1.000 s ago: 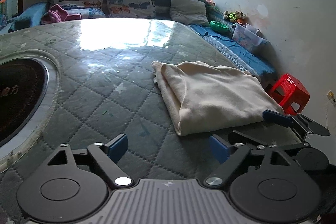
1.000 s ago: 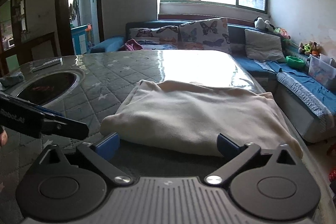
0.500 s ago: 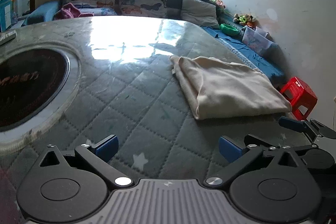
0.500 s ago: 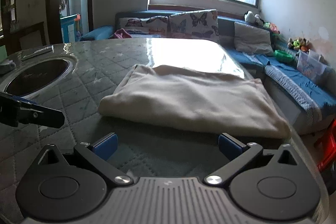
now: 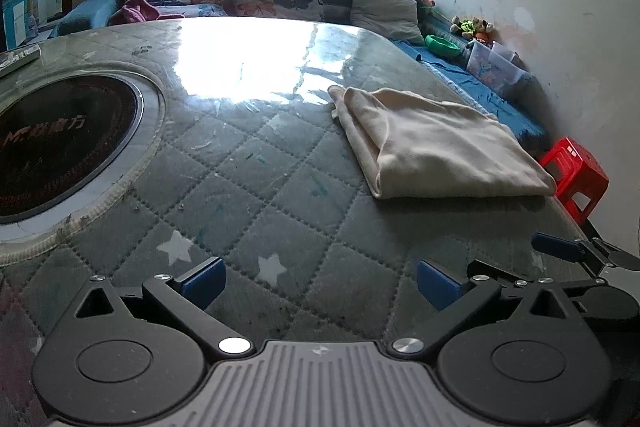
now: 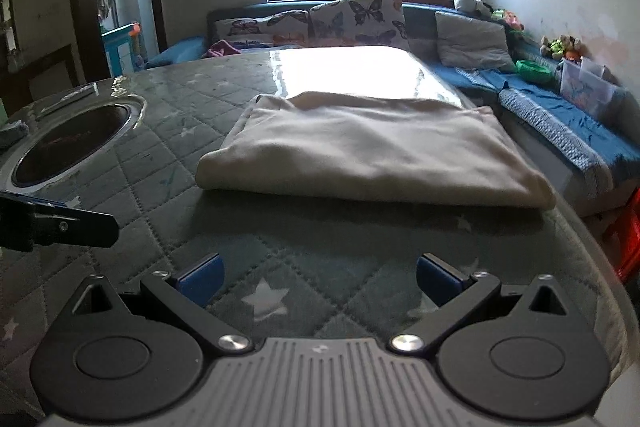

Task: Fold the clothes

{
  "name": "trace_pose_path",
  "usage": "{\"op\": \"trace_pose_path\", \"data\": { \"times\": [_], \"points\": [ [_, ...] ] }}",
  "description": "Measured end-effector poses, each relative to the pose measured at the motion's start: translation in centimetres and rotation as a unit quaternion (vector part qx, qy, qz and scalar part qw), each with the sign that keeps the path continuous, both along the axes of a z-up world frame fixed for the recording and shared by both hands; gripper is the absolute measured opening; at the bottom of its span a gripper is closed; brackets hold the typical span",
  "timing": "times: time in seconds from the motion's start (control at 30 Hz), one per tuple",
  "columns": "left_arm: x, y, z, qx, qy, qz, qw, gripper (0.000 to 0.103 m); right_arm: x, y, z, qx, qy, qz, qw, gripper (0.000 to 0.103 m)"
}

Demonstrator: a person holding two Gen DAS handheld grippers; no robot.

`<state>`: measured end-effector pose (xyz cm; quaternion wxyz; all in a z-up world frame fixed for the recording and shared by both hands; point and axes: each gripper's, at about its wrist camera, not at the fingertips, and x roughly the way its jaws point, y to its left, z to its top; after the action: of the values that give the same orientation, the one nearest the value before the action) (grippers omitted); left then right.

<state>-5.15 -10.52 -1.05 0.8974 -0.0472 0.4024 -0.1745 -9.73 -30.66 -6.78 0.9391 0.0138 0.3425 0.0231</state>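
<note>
- I see the cream garment (image 6: 368, 155) folded into a flat rectangle, lying on the quilted grey surface (image 5: 256, 187) near its right edge; its thick folded edge faces me.
- My right gripper (image 6: 318, 279) sits just short of that folded edge, its 2 blue-tipped fingers (image 6: 200, 277) spread wide with nothing between them, only the star-patterned quilting below.
- My left gripper (image 5: 318, 281) is to the left of the garment and well apart from it, its fingers (image 5: 202, 281) also spread wide and holding nothing.
- In the left wrist view, the right gripper's blue tip pokes in just below the garment's near right corner.
- Left of the garment, a dark round inset (image 5: 60, 143) with a metal ring is sunk into the surface.
- Beyond the garment, butterfly-print cushions (image 6: 356, 15) lean on a blue sofa (image 6: 568, 123) under the window.
- Right of the garment, past the surface's edge, a red plastic stool (image 5: 576, 171) stands on the floor.
</note>
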Motion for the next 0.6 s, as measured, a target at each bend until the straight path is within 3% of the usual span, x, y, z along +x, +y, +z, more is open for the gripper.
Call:
{"op": "trace_pose_path", "data": {
  "times": [0.6],
  "points": [
    [-2.0, -0.8, -0.4, 0.022, 0.001, -0.019, 0.9996, 0.103, -1.8, 0.3, -0.4, 0.022, -0.006, -0.027, 0.999, 0.103]
  ]
}}
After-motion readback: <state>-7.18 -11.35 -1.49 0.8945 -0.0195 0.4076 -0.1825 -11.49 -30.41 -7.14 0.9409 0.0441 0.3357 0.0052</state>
